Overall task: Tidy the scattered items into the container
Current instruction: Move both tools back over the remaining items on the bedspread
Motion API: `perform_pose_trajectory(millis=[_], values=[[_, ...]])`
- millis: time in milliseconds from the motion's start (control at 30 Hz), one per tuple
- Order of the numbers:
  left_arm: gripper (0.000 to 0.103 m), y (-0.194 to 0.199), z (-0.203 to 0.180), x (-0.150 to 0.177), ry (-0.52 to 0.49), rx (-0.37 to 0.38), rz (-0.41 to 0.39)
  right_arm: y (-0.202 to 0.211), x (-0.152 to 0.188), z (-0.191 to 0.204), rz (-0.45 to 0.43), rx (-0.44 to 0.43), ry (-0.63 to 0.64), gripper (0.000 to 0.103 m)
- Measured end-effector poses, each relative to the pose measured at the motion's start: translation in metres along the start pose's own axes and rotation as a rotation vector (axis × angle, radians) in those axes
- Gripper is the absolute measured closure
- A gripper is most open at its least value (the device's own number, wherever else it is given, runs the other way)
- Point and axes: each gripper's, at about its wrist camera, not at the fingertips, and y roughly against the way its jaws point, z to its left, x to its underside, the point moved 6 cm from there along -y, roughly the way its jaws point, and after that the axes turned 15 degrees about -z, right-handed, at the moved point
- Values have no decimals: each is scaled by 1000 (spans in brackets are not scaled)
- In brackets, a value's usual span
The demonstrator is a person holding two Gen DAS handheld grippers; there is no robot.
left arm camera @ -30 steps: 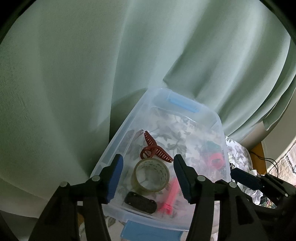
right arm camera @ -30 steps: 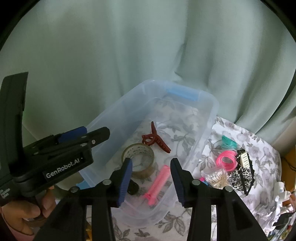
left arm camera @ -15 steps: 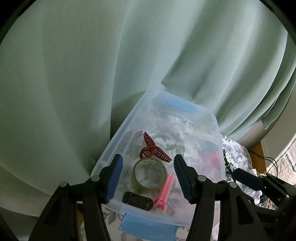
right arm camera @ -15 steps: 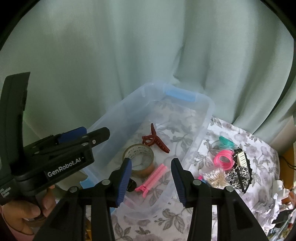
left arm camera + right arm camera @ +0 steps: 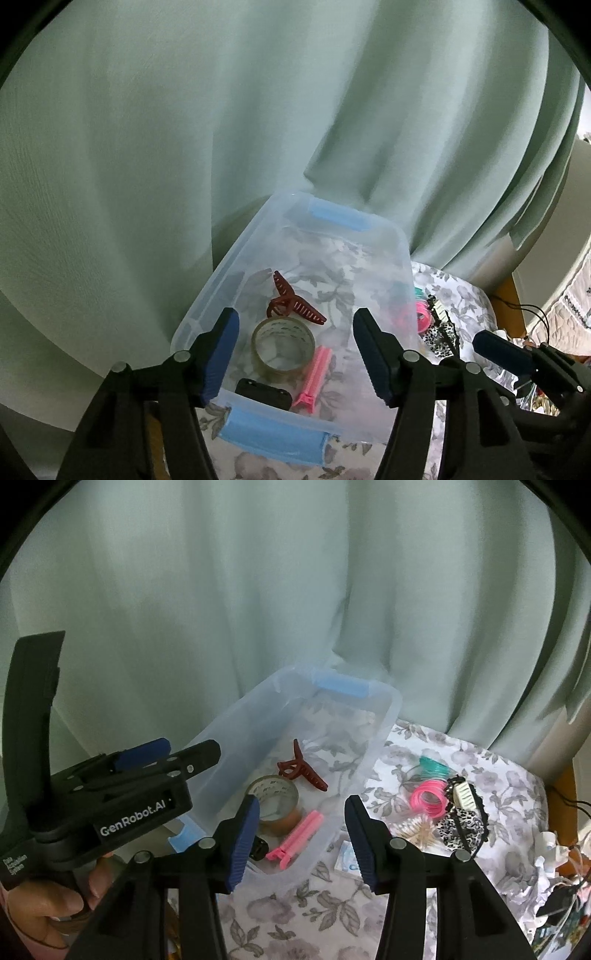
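Tape roll (image 5: pixel 283 344), claw clip (image 5: pixel 295 302) behind it, lie in the container (image 5: pixel 207 291); hair ties (image 5: pixel 428 796) right, outside.

- The place looks like a room in a home, most likely a bedroom or living room.
- A pale green curtain (image 5: pixel 295 590) hangs in soft folds well beyond the fingertips, filling the background.
- Below the fingers lies a floral tablecloth (image 5: pixel 303 915) in grey and white on a small table.
- To the right of the right gripper's fingers sit personal things: pink hair ties (image 5: pixel 428 796), a leopard-print hair accessory (image 5: pixel 461 825), cotton swabs (image 5: pixel 415 830).
- Ahead of the fingers stands a clear plastic storage box (image 5: pixel 400 254) holding a hair claw (image 5: pixel 295 304) and a tape roll (image 5: pixel 283 343).
- A wooden chair or table edge (image 5: pixel 561 794) shows far right.
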Motion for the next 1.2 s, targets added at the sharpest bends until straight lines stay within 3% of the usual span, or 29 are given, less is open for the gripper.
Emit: perform_pose_trajectory(millis=[67, 667, 767, 1200], values=[[34, 3, -7, -1, -12, 6, -5, 6, 0, -4, -11, 3, -7, 45], [33, 15, -91, 1, -168, 84, -16, 60, 5, -62, -81, 48, -141, 35], [33, 16, -107, 4, -193, 97, -12, 70, 8, -73, -93, 60, -159, 27], [33, 19, -170, 19, -272, 185, 4, 107, 33, -134, -121, 152, -274, 26]])
